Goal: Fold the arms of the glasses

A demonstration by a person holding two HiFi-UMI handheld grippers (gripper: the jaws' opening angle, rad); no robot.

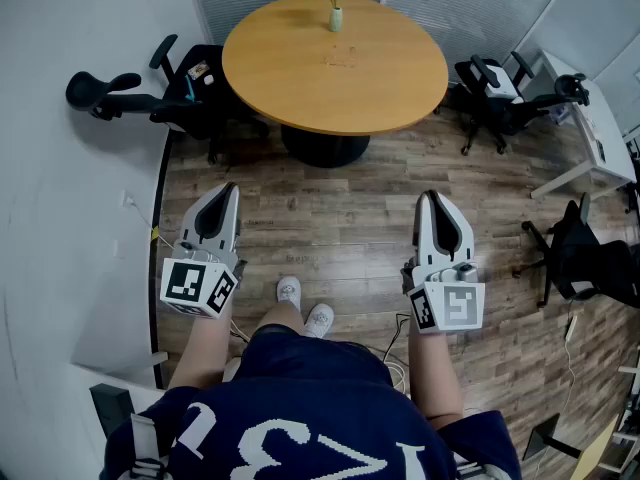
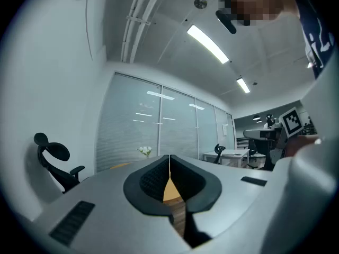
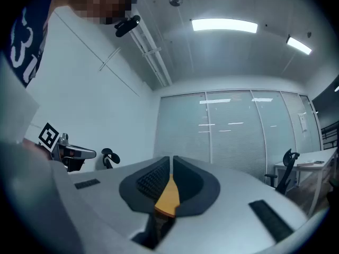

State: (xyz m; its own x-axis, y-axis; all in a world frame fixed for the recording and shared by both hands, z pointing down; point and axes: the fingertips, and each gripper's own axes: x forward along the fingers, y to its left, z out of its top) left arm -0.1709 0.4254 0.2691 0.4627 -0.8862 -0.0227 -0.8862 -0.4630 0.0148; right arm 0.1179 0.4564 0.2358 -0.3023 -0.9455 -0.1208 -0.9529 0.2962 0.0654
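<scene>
Both tools are held level over the wooden floor (image 1: 330, 228), well short of the near edge of the round counter (image 1: 400, 88). The left tool (image 1: 227, 190) is seen in its own view with the jaws brought together, only a hairline gap left between the pads, and nothing is held. The right tool (image 1: 432, 198) is likewise closed and empty. The glasses cannot be made out with certainty: a faint small mark (image 1: 338, 58) lies near the middle of the counter, between the near edge and the vase of white flowers (image 1: 335, 13) standing by the far edge, and it is judged to be them, though it is too small to tell. The task is therefore judged not yet begun. Several things could go wrong from here. If the counter is reached with the jaws closed as they are, the frame could be pushed across the top rather than gripped. A thin arm could slip from the ribbed pads, or be bent at the hinge if it is squeezed hard or folded against its stop. The vase could be tipped if a tool is carried too far towards the far edge. The office chair (image 1: 190, 93) at the left edge could be caught during the approach.
</scene>
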